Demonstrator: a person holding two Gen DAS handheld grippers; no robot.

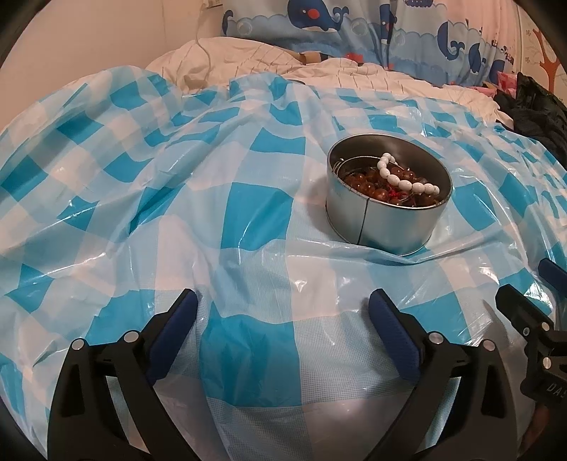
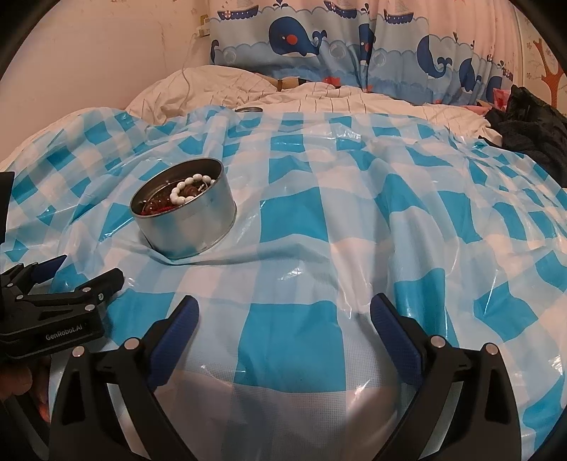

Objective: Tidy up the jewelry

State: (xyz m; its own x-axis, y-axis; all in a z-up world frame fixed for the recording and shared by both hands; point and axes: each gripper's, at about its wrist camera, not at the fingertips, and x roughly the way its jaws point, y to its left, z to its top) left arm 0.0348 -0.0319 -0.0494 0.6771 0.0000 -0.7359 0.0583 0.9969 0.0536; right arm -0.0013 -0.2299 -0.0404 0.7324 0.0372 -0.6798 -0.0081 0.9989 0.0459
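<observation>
The left tongs (image 1: pixel 283 308) hang over the near edge of the bed, their blue pads spread wide with nothing between them but the blue-and-white checked plastic sheet (image 1: pixel 198 220). From them the round metal tin (image 1: pixel 386 220) lies ahead and a little to the right, sitting on the sheet well short of the bed's far edge. It is round, so it offers no long axis to line up with. Inside lie dark amber beads (image 1: pixel 368 184), and a white bead bracelet (image 1: pixel 407 177) drapes across them, running from the far side toward the near-right rim. The right tongs (image 2: pixel 283 312), just beside the left pair, also stand wide apart and empty; for them the tin lies ahead and off to the left, so I judge the left pair the nearer. Nothing stands between either pair and the tin, only wrinkles in the sheet. Beyond it are white bedding (image 1: pixel 354 78) and a whale-print curtain (image 1: pixel 319 17).
</observation>
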